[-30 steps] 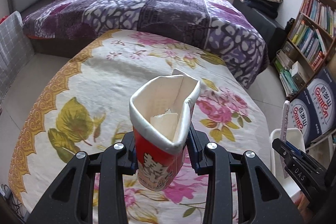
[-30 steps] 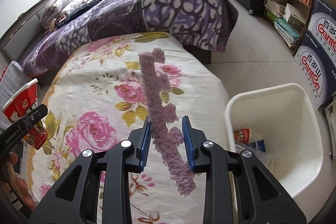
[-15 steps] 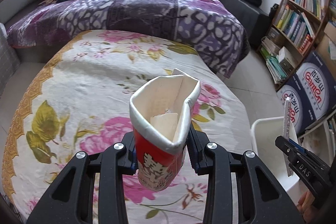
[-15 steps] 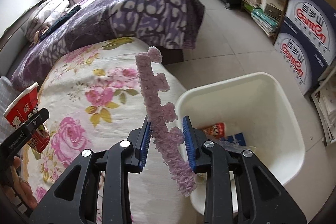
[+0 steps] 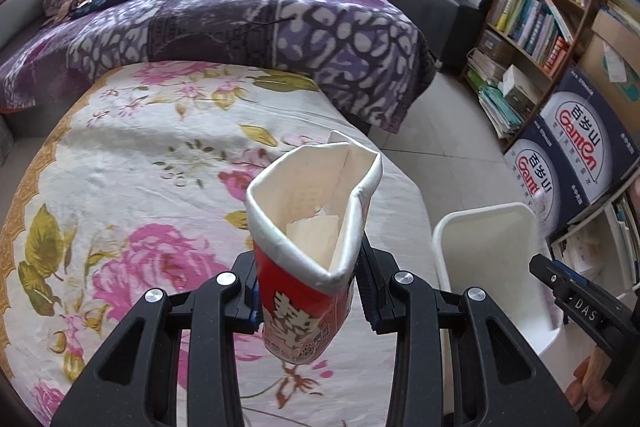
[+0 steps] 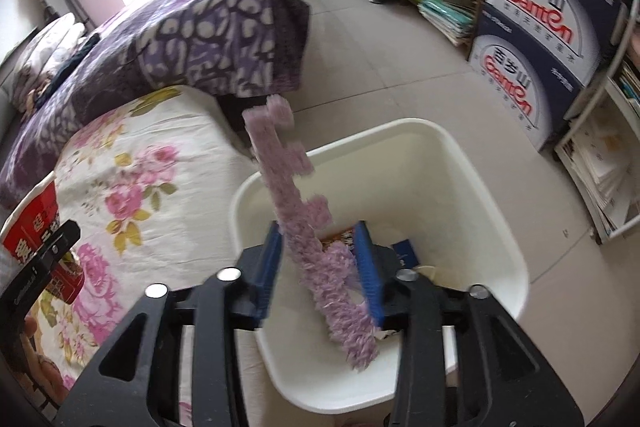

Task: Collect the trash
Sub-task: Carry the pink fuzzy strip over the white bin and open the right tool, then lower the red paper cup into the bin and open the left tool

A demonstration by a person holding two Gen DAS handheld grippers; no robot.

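Over the white bin point(image 6: 472, 187), the right gripper point(image 6: 320, 267) has its blue fingers point(image 6: 366, 259) a bit apart with the fuzzy purple strip point(image 6: 304, 239) standing loosely between them. It looks like the strip is just being let go, but I cannot tell if the pads press it. A second ago the fingers pinched it over the flowered desk; now they are wider and the bin sits right under them. Some wrappers lie at the bin's bottom.

Next, the strip should drop straight down, so the fingers need to open more.

At 9 o'clock, the left gripper point(image 5: 308, 291) squeezes the squashed red paper cup point(image 5: 308, 259) tight. It has moved nearer the bin point(image 5: 492, 247), which is now at its 3 o'clock. Its turn comes after. Farther off is the purple bed point(image 5: 240, 15).
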